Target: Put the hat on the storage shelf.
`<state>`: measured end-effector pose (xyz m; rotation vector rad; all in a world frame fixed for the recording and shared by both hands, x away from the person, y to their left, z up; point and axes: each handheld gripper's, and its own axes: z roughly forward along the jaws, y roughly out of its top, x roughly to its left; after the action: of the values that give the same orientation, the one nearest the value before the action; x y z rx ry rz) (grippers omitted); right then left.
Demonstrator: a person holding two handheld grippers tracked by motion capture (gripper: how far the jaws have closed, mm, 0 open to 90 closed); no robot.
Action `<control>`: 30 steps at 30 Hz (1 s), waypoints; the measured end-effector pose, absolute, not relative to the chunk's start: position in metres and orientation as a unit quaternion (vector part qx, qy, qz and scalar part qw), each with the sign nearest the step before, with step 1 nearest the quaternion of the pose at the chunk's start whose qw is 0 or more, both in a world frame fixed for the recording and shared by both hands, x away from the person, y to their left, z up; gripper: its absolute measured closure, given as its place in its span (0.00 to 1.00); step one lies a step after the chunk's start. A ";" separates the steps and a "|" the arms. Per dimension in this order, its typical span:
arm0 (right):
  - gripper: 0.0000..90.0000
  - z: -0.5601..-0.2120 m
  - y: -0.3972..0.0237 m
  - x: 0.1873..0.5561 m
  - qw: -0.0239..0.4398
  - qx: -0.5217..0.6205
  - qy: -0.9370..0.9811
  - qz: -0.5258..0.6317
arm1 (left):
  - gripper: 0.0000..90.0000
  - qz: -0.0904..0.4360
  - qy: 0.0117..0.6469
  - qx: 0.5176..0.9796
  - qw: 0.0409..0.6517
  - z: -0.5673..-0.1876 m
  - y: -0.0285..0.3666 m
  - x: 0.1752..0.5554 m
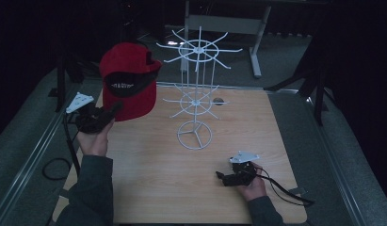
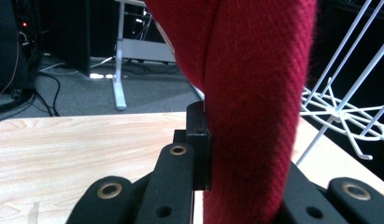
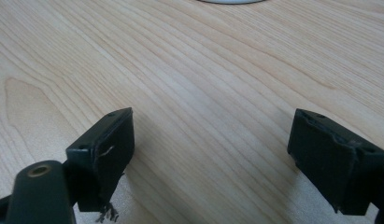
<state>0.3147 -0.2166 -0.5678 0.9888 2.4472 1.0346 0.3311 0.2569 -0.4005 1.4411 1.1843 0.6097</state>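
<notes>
A red cap hangs aloft at the ten o'clock side of the wooden surface, its lower edge pinched tight between the jaws of the left gripper. The carry looks under way; next, likely, comes hooking it onto a prong of the white wire rack standing at twelve o'clock. The cap's long axis runs near upright, crown toward the camera, back strap uppermost. The right gripper rests at five o'clock, jaws wide apart, empty.
</notes>
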 end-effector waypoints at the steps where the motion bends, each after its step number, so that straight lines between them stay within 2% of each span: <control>1: 0.16 -0.568 -0.217 0.315 0.152 0.345 0.853 0.361 | 0.95 0.261 0.500 0.610 0.556 -0.400 0.257 0.331; 30: 0.16 -0.568 -0.217 0.315 0.153 0.345 0.853 0.361 | 0.95 0.295 0.479 0.579 0.591 -0.390 0.253 0.325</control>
<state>0.3149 -0.2166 -0.5678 0.9887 2.4474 1.0352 0.3245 0.2530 -0.3896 1.3464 1.1146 0.6868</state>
